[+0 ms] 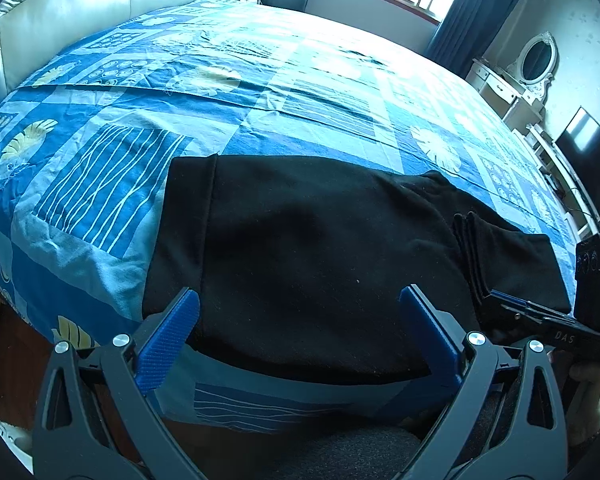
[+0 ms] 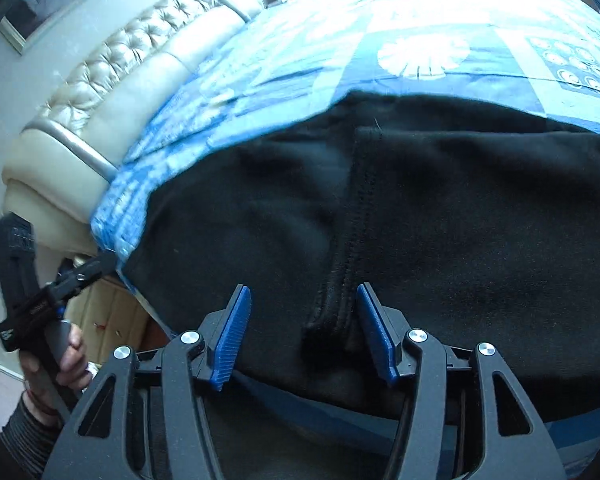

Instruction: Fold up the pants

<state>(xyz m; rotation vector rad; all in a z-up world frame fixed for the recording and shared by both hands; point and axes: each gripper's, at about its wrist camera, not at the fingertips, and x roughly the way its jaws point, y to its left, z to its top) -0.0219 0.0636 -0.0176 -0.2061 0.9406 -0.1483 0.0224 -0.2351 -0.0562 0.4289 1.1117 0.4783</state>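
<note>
Lying folded across the lower middle of both frames, the black fleece pants (image 1: 308, 256) rest on the blue patterned bedsheet (image 1: 228, 92). Left gripper (image 1: 300, 312) gapes wide over them — right gripper (image 2: 303, 312) stands parted around a bunched seam, pads not pressing.

"DAS" on the right gripper (image 1: 512, 300) body

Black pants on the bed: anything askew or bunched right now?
Mostly tidy. The black pants lie folded near the bed's front edge, but a seamed ridge stands bunched between the right gripper's open jaws.
</note>
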